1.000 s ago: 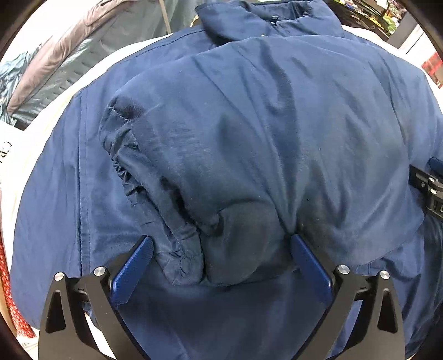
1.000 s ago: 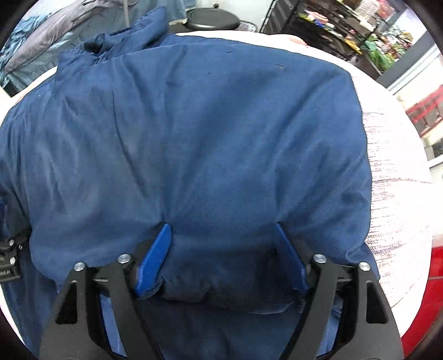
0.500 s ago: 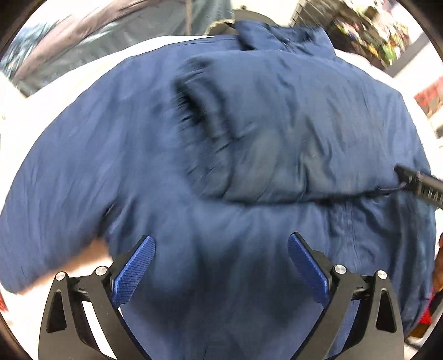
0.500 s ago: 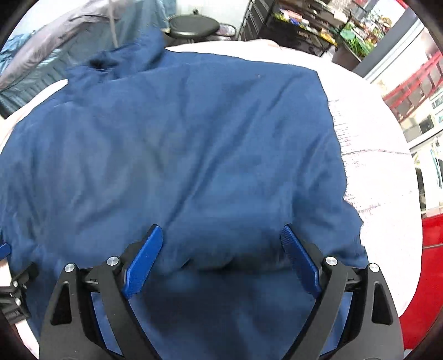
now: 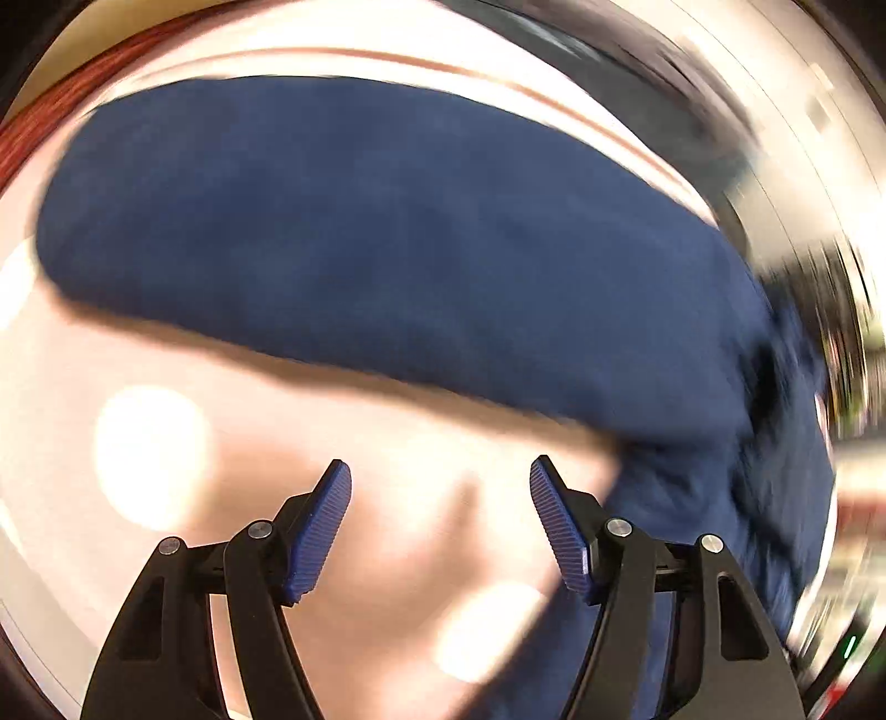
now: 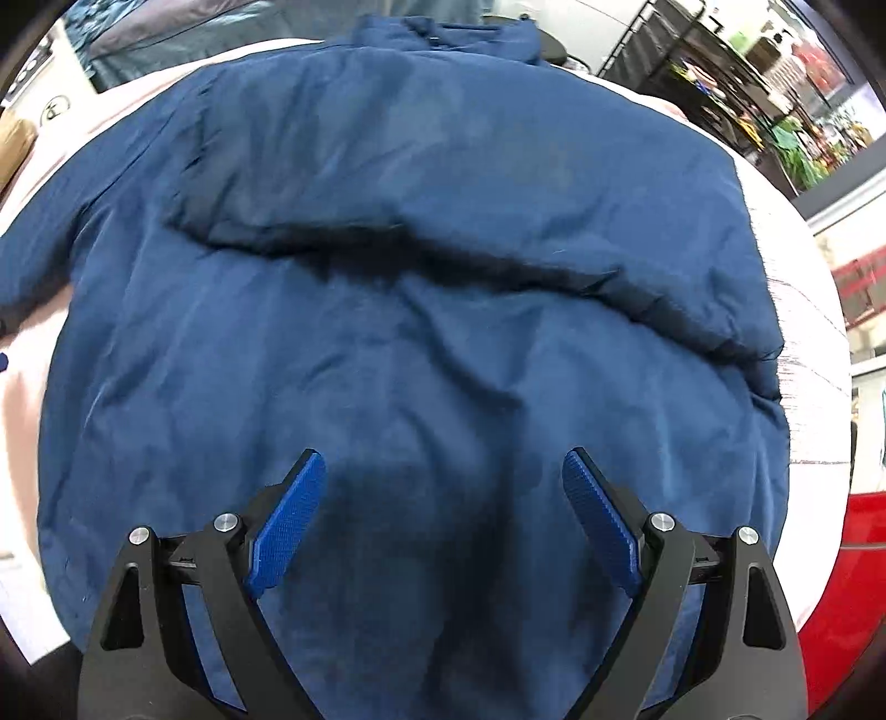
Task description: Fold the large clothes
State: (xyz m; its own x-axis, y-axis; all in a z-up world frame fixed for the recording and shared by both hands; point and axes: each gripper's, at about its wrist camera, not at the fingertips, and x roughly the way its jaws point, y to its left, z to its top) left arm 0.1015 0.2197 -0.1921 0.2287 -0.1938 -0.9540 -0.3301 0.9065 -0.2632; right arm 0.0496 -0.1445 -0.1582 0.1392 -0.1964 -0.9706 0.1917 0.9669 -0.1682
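Note:
A large navy blue jacket (image 6: 421, 310) lies spread on a pale table (image 6: 803, 343), collar at the far side, one sleeve folded across its back. My right gripper (image 6: 443, 482) hovers open above the jacket's lower part, nothing between its fingers. In the blurred left wrist view a long blue sleeve (image 5: 354, 243) of the jacket stretches across the pale tabletop (image 5: 166, 421). My left gripper (image 5: 440, 482) is over bare table in front of that sleeve; its jaws are closing with nothing between them.
A red edge (image 6: 875, 565) borders the table at the right. Dark shelving with goods (image 6: 747, 72) stands at the back right. Grey and teal garments (image 6: 166, 33) lie beyond the table at the back left.
My left gripper swung off the jacket's body, rolled, and now looks along the outstretched sleeve with its jaws narrower. My right gripper let go of the folded cloth and pulled back over the lower part.

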